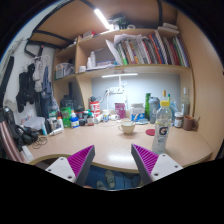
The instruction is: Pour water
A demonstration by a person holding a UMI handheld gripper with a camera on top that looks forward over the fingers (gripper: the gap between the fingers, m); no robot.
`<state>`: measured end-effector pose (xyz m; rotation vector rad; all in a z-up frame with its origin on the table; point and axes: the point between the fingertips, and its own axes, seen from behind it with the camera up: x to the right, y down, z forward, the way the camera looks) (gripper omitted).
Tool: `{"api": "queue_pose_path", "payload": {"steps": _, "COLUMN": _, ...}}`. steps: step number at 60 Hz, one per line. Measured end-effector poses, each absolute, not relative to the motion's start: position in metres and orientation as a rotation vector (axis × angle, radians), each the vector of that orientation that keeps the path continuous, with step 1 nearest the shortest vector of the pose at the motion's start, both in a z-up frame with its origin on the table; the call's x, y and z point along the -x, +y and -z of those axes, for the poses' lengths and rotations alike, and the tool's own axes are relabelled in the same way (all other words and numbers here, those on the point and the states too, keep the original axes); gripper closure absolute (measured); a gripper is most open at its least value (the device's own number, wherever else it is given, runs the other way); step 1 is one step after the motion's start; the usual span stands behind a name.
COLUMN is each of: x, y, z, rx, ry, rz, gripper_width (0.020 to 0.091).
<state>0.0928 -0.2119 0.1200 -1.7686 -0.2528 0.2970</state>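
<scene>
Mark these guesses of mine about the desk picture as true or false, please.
1. The hand-held gripper is clamped on the bottle. False: its fingers are open and empty, and the bottle stands beyond them on the desk.
2. The bottle stands upright. True.
3. Books fill a shelf above the desk. True.
4. The cup lies tipped on its side. False: it stands upright, beside the bottle.

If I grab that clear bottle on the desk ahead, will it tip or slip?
The bottle is tall and narrow, so a high push probably tips it. Its clear, smooth-looking wall may slip or flex. The gripper is open, well short of it.
</scene>
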Motion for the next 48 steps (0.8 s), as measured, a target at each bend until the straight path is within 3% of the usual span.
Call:
{"api": "queue_pose_path", "payload": {"steps": 27, "x": -0.179, "y": -0.168, "z": -0.109, "rx": 1.752, "ry": -0.222, "rz": -0.106, "gripper_width": 0.0291}}
{"api": "queue_pose_path", "payload": {"steps": 48, "x": -0.258, "y": -0.068, "z": -0.065, "rx": 1.769, "ry": -0.128, "rz": -0.059, "gripper_width": 0.0283}}
